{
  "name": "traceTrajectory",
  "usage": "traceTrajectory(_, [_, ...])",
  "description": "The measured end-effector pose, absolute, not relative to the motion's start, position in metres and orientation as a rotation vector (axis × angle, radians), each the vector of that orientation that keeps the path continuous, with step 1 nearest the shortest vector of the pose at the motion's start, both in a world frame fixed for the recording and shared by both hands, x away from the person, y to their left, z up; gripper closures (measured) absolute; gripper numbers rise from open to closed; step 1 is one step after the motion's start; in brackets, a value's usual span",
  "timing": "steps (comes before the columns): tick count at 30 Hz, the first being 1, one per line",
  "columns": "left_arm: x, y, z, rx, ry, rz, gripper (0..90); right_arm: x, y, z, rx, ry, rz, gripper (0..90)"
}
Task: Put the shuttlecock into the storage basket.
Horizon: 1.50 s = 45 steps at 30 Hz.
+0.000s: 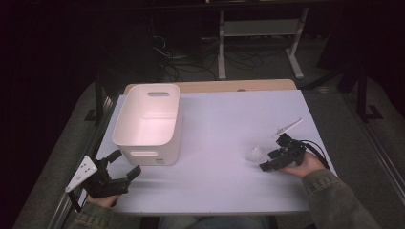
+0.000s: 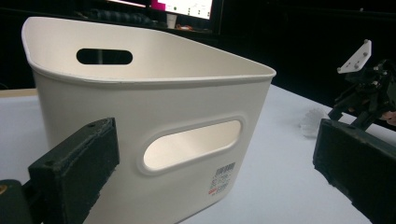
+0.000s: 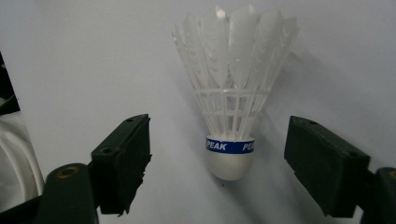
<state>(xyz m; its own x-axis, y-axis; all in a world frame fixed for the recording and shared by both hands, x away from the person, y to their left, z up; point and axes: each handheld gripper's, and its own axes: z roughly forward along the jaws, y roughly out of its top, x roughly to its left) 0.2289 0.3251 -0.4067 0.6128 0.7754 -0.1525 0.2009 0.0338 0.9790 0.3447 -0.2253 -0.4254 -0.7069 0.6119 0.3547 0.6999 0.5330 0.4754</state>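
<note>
Right claw (image 3: 217, 163) spread wide, nothing in it. Its two black jaws rise from the lower corners of the right gripper view, and the shuttlecock (image 3: 232, 100) lies in the gap between them, touching neither.

Shuttlecock: white plastic skirt, white rounded cork. It lies on the pale table (image 1: 224, 124), long axis running straight up the frame, cork toward me at lower centre, skirt fanning toward the top edge. So the cork end is the near end, almost level with my jaw tips.

In the high view the shuttlecock (image 1: 256, 153) sits at centre right of the frame, just left of my right gripper (image 1: 277, 160). My right hand is plainly the nearer one.

Left claw (image 2: 205, 154) also wide and empty, low at the frame's lower left in the high view (image 1: 125, 164). It faces the near wall of the white bin (image 2: 140, 107), close up, not touching as far as I can tell. Bin (image 1: 149, 121) stands upright in the left half of the frame, well apart from the shuttlecock.

Judgement: a close on the cork or lower skirt looks like the coming move; jaws already straddle it across its axis.

Writing: blue band above the cork reads "PEAK", twice. Bin carries a small barcode sticker (image 2: 222, 179) under its handle slot; print too small to read.
</note>
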Motion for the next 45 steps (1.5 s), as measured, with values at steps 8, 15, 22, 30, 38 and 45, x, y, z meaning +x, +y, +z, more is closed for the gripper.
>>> traceTrajectory(8, [0.229,0.325,-0.407,1.505,0.859,0.532,0.0,0.346,-0.224,-0.429,-1.161,-2.615,-0.870,37.1])
traceTrajectory(15, [0.229,0.324,-0.407,1.505,0.862,0.531,0.0,0.346,-0.224,-0.431,-1.184,-2.631,-0.841,49.4])
traceTrajectory(22, [0.229,0.325,-0.407,1.507,0.862,0.530,0.0,0.347,-0.224,-0.431,-1.174,-2.615,-0.846,59.9])
traceTrajectory(30, [0.229,0.326,-0.407,1.506,0.864,0.530,0.0,0.346,-0.227,-0.428,-1.183,-2.609,-0.880,63.5])
traceTrajectory(38, [0.229,0.325,-0.407,1.506,0.865,0.530,0.0,0.343,-0.229,-0.422,-1.189,-2.614,-0.919,63.6])
traceTrajectory(45, [0.229,0.325,-0.407,1.507,0.865,0.530,0.0,0.343,-0.228,-0.416,-1.177,-2.621,-0.948,63.6])
